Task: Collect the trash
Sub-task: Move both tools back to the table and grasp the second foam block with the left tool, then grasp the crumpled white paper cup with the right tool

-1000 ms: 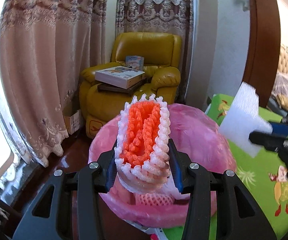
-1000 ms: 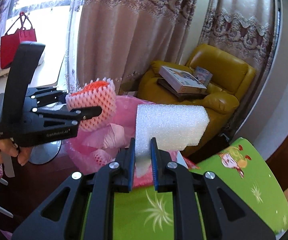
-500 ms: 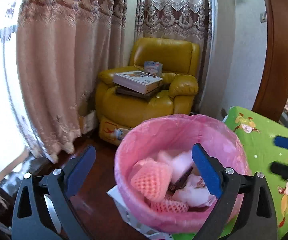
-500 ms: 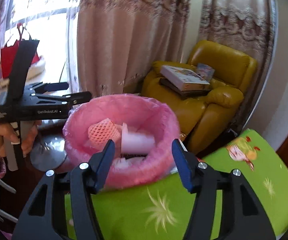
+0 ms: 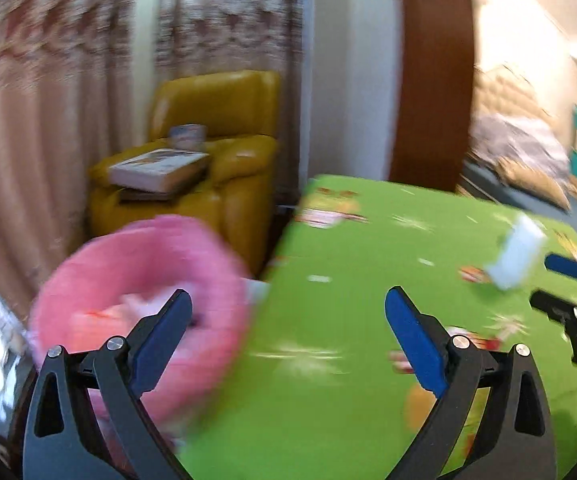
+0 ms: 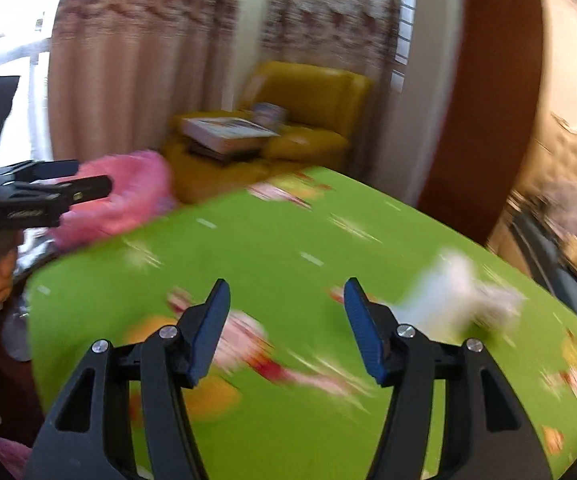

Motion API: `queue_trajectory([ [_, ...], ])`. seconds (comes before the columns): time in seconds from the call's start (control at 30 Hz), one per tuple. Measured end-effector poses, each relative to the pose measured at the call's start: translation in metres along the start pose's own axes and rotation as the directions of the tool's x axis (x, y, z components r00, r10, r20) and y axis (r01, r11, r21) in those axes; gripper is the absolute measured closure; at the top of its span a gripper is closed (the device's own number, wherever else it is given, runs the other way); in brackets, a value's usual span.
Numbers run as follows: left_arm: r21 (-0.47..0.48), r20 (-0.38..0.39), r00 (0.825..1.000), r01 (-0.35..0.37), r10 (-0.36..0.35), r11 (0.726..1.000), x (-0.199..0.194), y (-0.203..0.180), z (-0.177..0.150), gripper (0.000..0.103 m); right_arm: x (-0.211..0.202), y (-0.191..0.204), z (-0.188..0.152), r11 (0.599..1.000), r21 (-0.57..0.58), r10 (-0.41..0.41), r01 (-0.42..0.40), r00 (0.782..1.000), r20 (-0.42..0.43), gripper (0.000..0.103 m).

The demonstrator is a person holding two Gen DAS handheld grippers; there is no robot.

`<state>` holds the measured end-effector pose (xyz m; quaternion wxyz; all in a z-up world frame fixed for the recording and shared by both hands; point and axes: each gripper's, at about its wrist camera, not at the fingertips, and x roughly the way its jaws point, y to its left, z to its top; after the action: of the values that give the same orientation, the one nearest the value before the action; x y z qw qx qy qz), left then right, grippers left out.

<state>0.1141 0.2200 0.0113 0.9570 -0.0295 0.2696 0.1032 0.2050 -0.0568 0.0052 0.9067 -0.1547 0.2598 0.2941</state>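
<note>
The left hand-held gripper (image 5: 288,322) stands wide apart and empty, straddling the pink-lined trash bin (image 5: 140,280) and green worktop (image 5: 368,260). A white foam piece (image 5: 516,258) lies near the right hand-held gripper (image 5: 556,284).

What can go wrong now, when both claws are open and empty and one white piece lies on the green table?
1. Both views are blurred, so a grab at the white foam piece may miss or knock it along the green table.
2. The right claw is close beside the left claw; they could bump if both go for that piece.
3. The pink bin stands right at the table edge, so a low sweep could hit it.
</note>
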Motion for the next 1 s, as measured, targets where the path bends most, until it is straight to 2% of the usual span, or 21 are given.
queue_trajectory([
  [0.1, 0.074, -0.026, 0.998, 0.054, -0.053, 0.996, 0.015, -0.058, -0.002, 0.007, -0.008, -0.051, -0.024, 0.992, 0.085, -0.093, 0.096, 0.995, -0.033, 0.045],
  [0.2, 0.107, -0.052, 0.993, 0.113, -0.107, 0.988, 0.026, -0.107, -0.003, 0.007, -0.016, -0.092, -0.043, 0.973, 0.153, -0.167, 0.174, 0.984, -0.058, 0.045],
  [0.33, 0.131, -0.064, 0.981, 0.188, -0.181, 0.973, 0.035, -0.164, 0.001, 0.007, -0.021, -0.129, -0.060, 0.947, 0.213, -0.228, 0.240, 0.970, -0.080, 0.045],
  [0.5, 0.179, -0.080, 0.973, 0.229, -0.217, 0.957, 0.064, -0.227, 0.011, 0.007, -0.026, -0.150, -0.070, 0.934, 0.244, -0.252, 0.262, 0.965, -0.074, 0.045],
  [0.63, 0.159, -0.109, 0.971, 0.229, -0.213, 0.960, 0.097, -0.262, 0.018, 0.008, -0.029, -0.164, -0.080, 0.925, 0.264, -0.258, 0.272, 0.962, -0.087, 0.045],
  [0.73, 0.137, -0.128, 0.972, 0.214, -0.197, 0.967, 0.117, -0.272, 0.024, 0.019, -0.028, -0.172, -0.081, 0.918, 0.290, -0.255, 0.271, 0.963, -0.093, 0.045],
  [0.83, 0.117, -0.177, 0.961, 0.235, -0.213, 0.965, 0.132, -0.276, 0.028, 0.045, -0.023, -0.175, -0.079, 0.917, 0.294, -0.250, 0.269, 0.963, -0.100, 0.045],
  [0.87, 0.116, -0.185, 0.958, 0.243, -0.220, 0.963, 0.132, -0.274, 0.027, 0.063, -0.021, -0.175, -0.078, 0.918, 0.293, -0.248, 0.267, 0.963, -0.102, 0.045],
  [1.0, 0.168, -0.166, 0.965, 0.231, -0.204, 0.958, 0.121, -0.263, 0.027, 0.064, -0.010, -0.173, -0.072, 0.922, 0.293, -0.232, 0.254, 0.967, -0.107, 0.045],
])
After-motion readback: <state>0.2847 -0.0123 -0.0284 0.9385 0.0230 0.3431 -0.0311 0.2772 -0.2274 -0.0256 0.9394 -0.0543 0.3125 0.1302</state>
